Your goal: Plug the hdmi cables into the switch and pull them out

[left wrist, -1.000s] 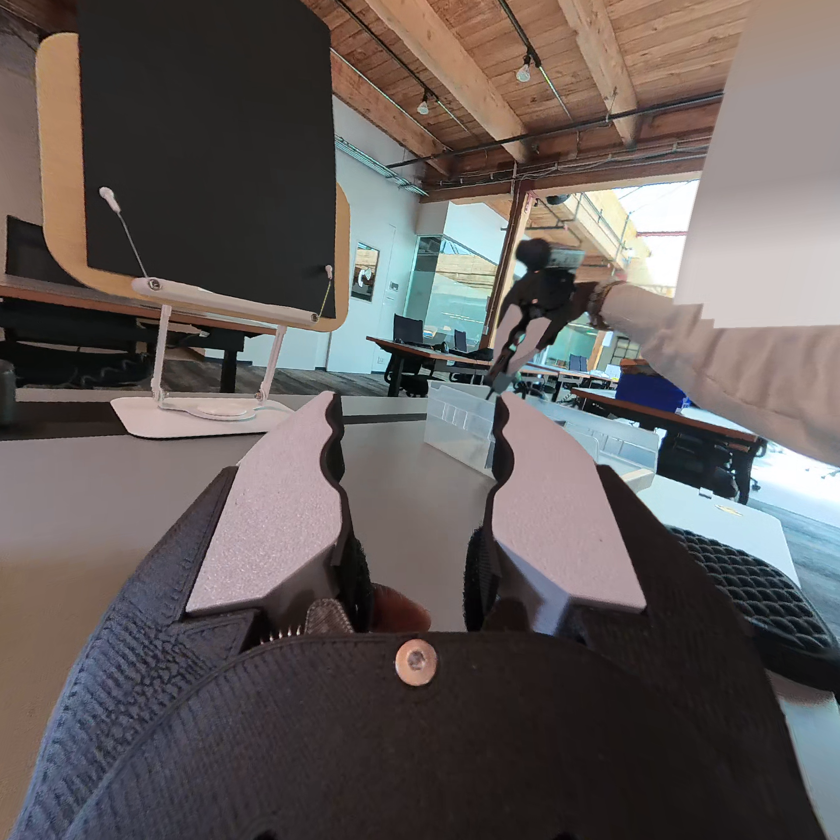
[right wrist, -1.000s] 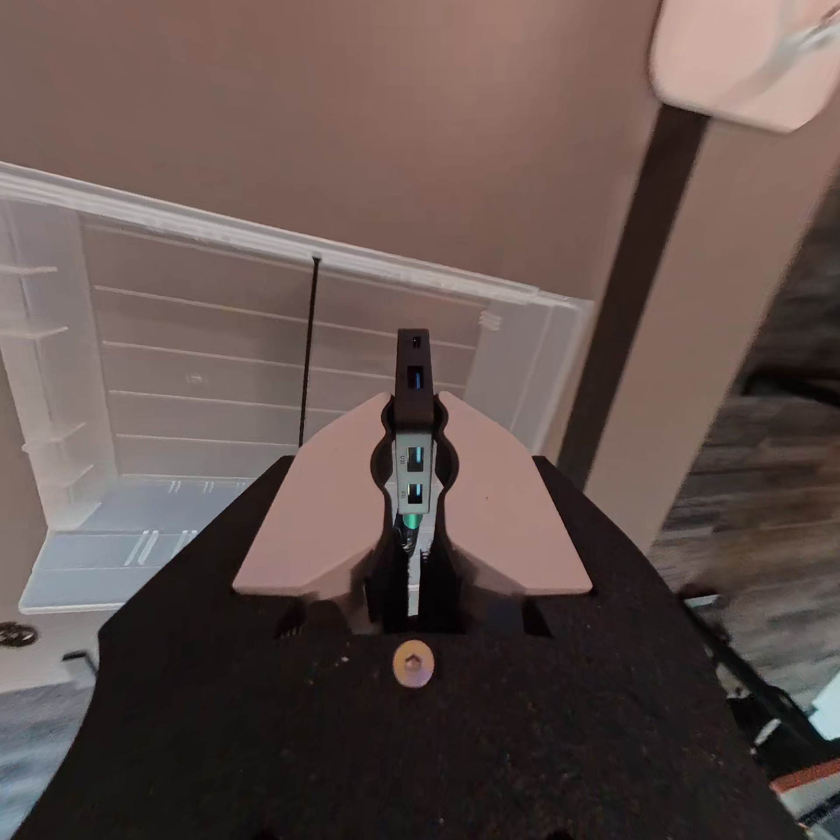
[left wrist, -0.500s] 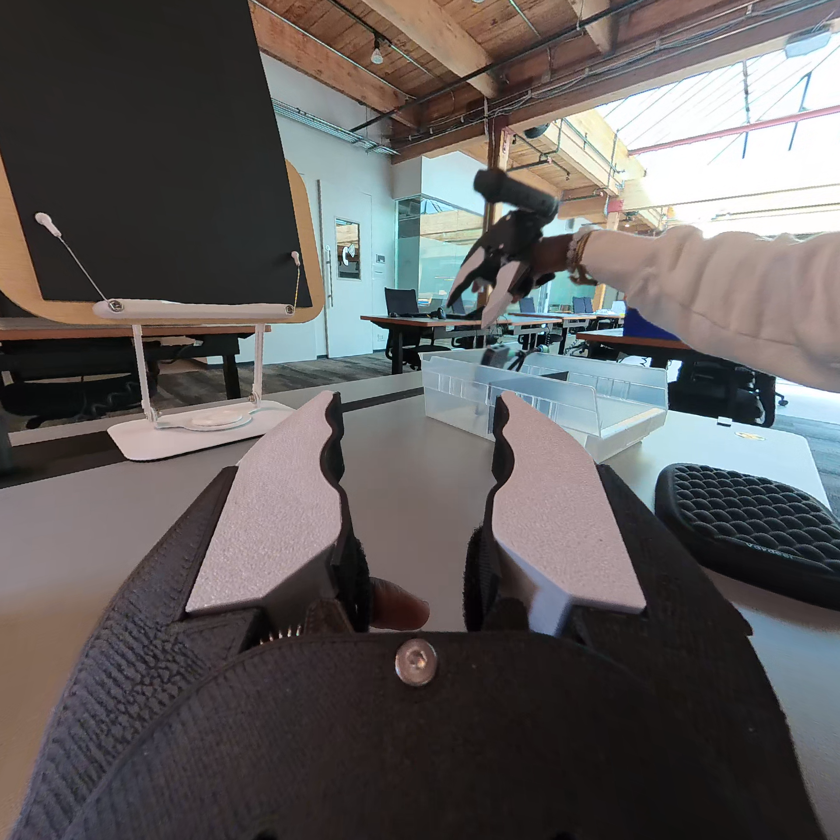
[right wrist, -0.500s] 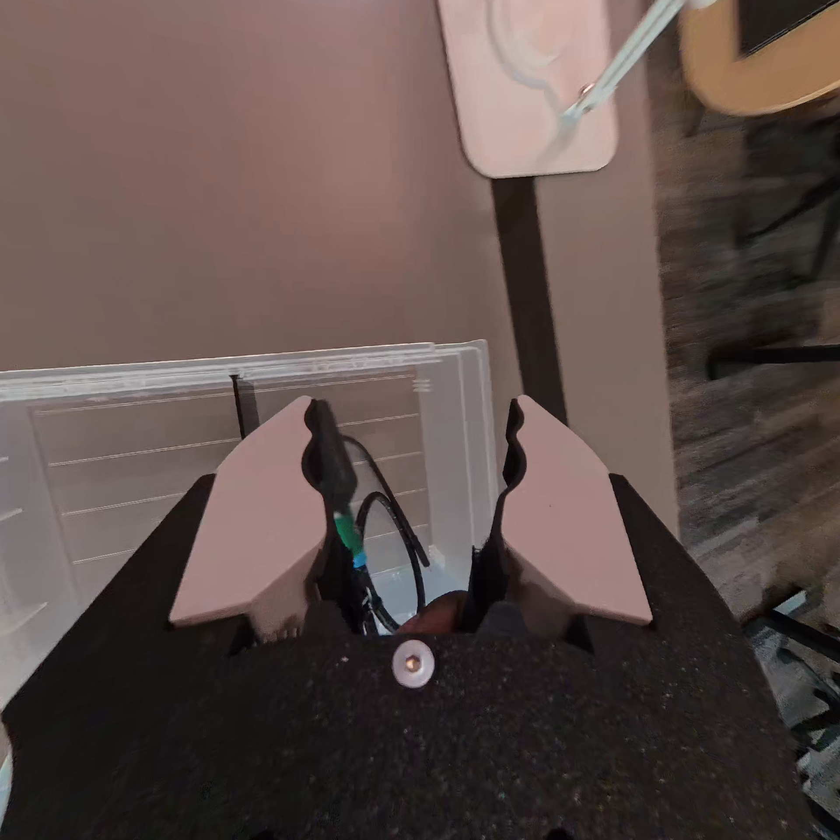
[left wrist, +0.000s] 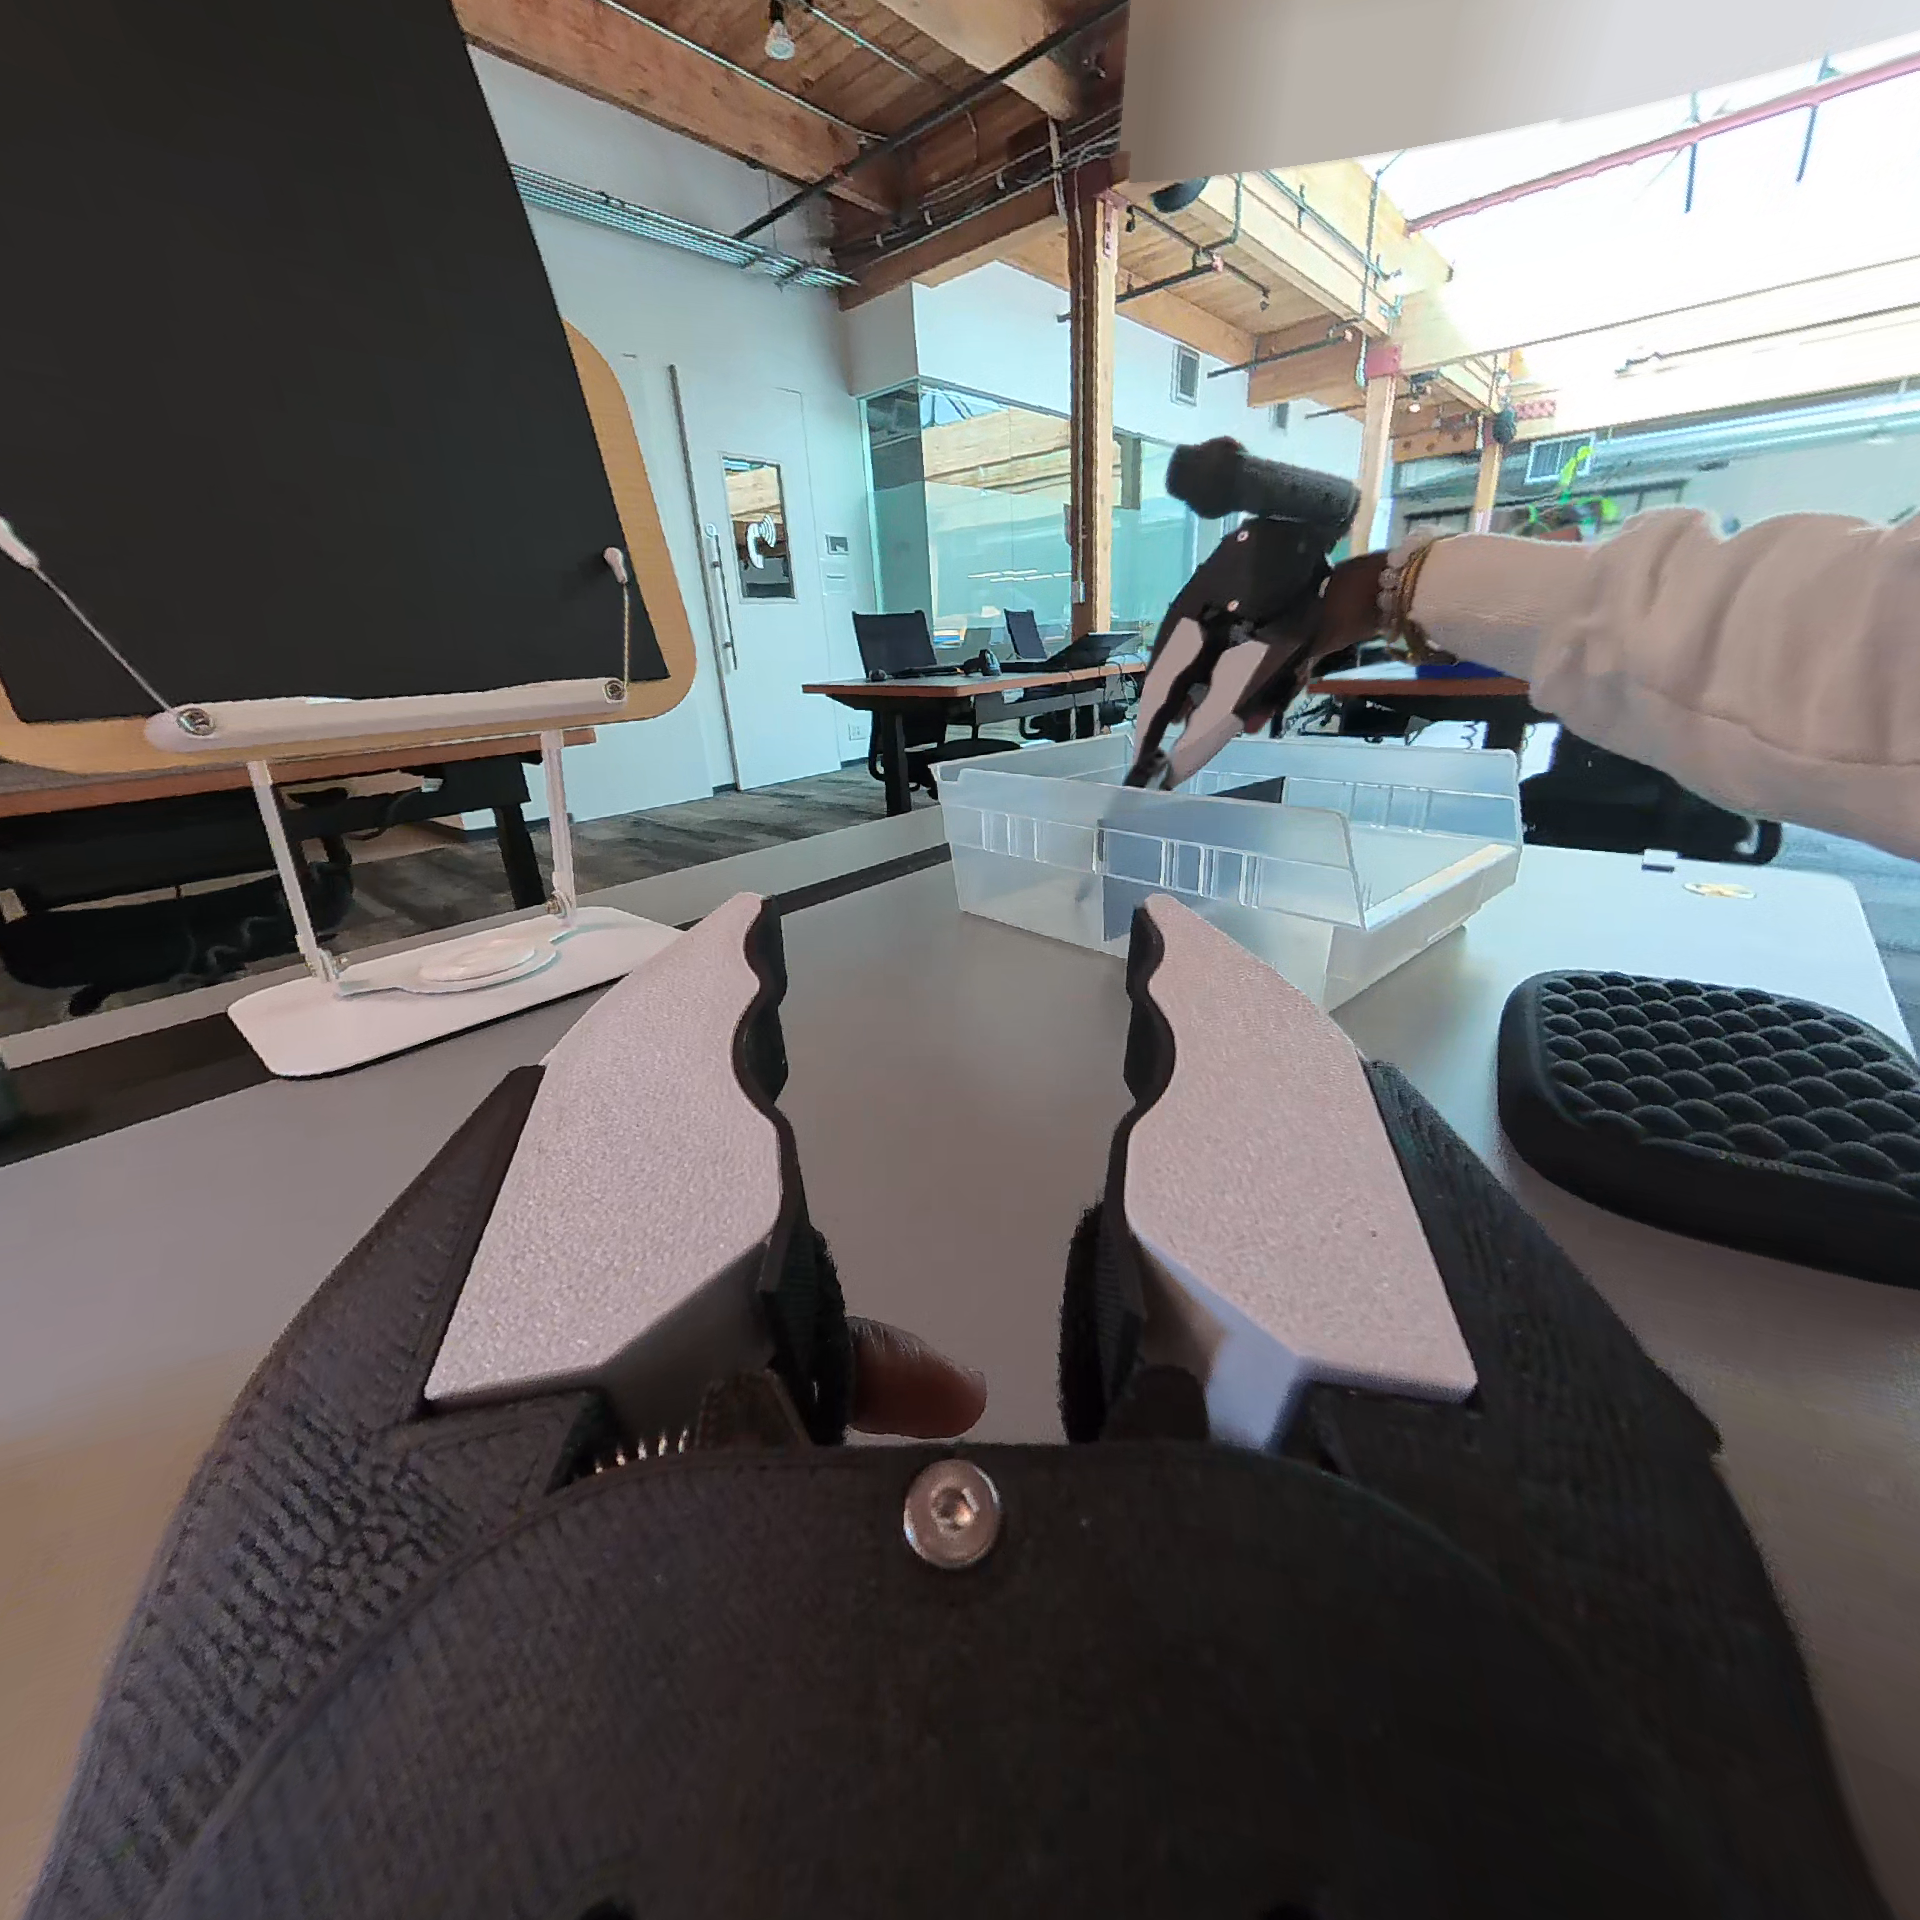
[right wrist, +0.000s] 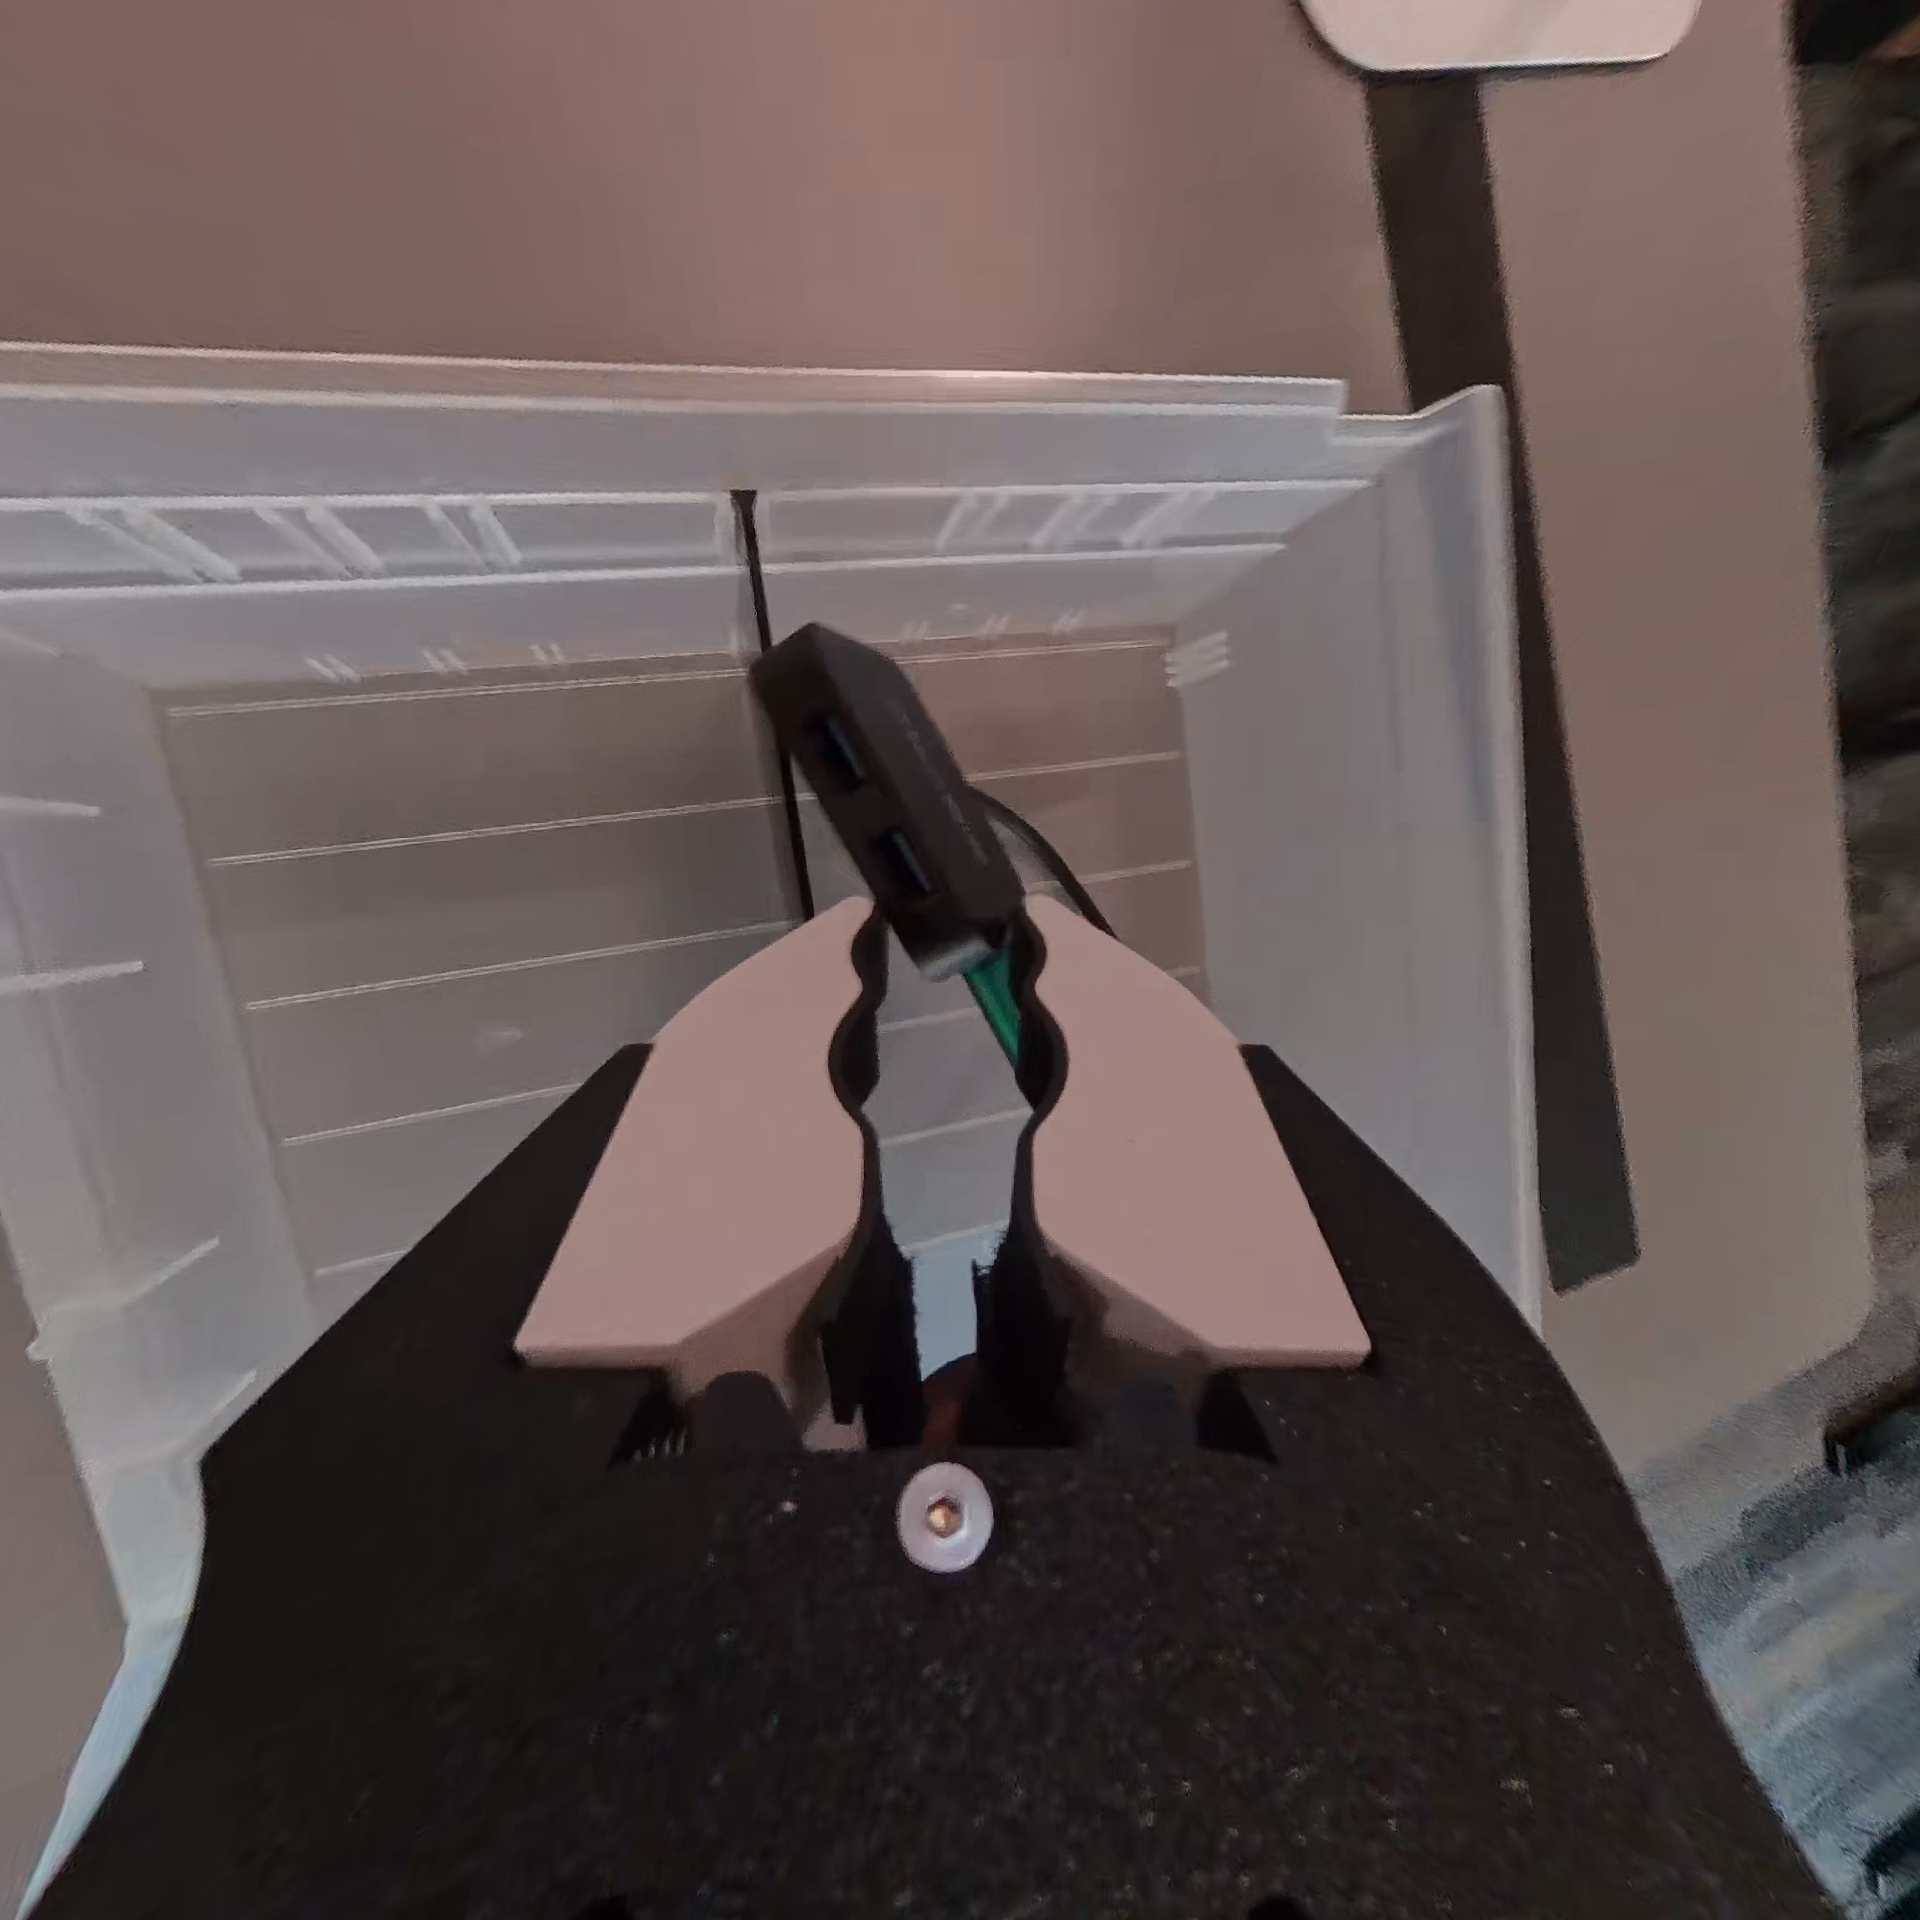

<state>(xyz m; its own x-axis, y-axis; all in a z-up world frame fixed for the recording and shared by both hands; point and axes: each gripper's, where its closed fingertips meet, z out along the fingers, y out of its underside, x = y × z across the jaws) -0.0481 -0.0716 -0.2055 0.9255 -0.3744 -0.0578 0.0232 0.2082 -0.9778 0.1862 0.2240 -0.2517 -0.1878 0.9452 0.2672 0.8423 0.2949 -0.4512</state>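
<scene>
the switch [right wrist: 894,800], a small black box with ports along one side, lies tilted in the clear plastic bin [right wrist: 416,582], against the thin black divider [right wrist: 774,727]. a green-ended cable [right wrist: 1003,1003] leaves its near end. the right tongs [right wrist: 951,914] are narrowed around that near end; whether the pads actually press it cannot be told. the left tongs [left wrist: 951,925] hang wide and empty above the grey table [left wrist: 312,1195], well apart from the bin, with a black mesh pad [left wrist: 1714,1112] to the right and a white stand [left wrist: 436,987] to the left.

the step looks like fetching the switch out of the bin, before any plugging. next, a firm pinch and a lift clear of the divider seem called for.

half a second ago the right tongs were spread wide with the switch against the left finger; now they have drawn in, and the switch juts forward past the tips.
</scene>
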